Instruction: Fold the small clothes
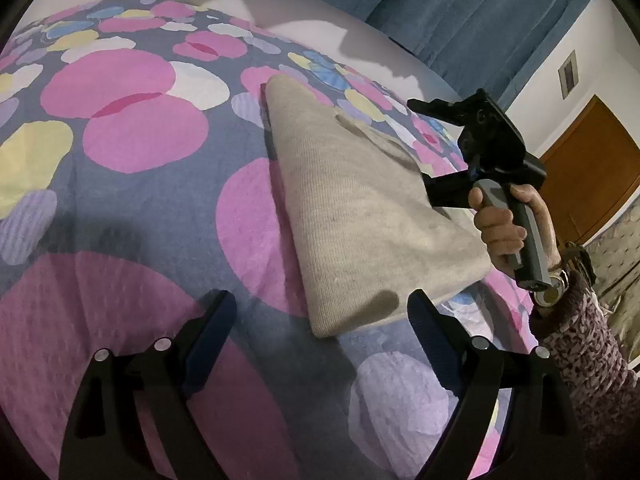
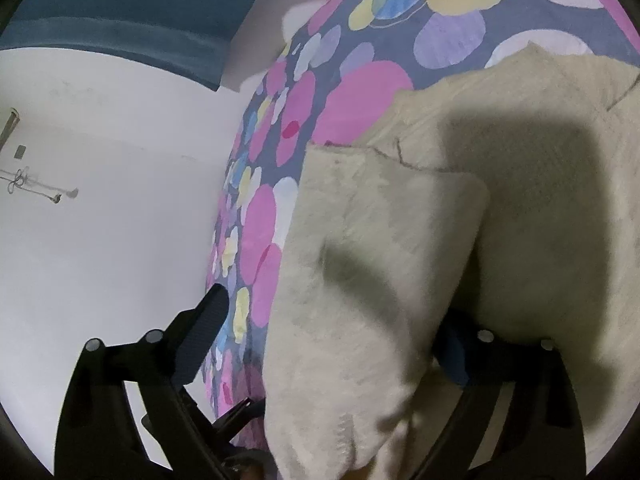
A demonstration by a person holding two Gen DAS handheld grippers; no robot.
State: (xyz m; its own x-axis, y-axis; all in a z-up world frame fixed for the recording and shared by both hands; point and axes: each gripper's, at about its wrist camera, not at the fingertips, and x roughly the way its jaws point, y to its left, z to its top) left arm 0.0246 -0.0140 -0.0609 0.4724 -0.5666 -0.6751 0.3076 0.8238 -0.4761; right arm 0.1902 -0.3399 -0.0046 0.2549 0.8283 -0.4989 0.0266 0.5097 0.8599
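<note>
A beige knitted garment (image 1: 352, 208) lies folded into a long wedge on the flowered bedspread (image 1: 132, 184). My left gripper (image 1: 320, 300) is open, and the garment's near corner lies between its fingers without touching either pad. A person's hand (image 1: 500, 228) holds my right gripper (image 1: 424, 148) at the garment's right edge. In the right wrist view a thick fold of the beige garment (image 2: 360, 264) lies between the spread fingers of my right gripper (image 2: 334, 316). The left finger (image 2: 208, 316) stands clear of the cloth. The right finger is mostly hidden behind it.
Blue curtains (image 1: 460, 4) hang behind the bed. White bedding (image 1: 288, 8) lies past the far edge of the bedspread. A brown wooden door (image 1: 588, 176) is at the right. The bed's right edge runs beside a white wall (image 2: 120, 200).
</note>
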